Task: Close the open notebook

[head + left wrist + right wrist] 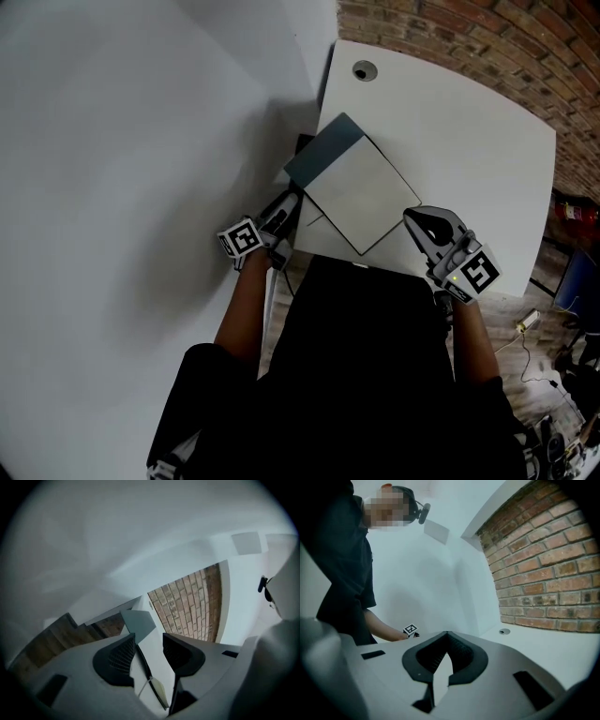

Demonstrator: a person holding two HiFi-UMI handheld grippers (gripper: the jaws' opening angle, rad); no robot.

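notebook (361,192) flat, frame centre, on white table (469,131) | left gripper (149,641) spread, pinching nothing | right gripper (447,637) pressed together

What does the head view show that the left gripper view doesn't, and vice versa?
Head view only: the right tool near the right corner of the notebook, and the notebook's whole outline. Left gripper view only: the jaws of the left tool standing apart, gripping nothing, with the notebook's edge running between them. Both: the notebook, the white table, the brick wall.
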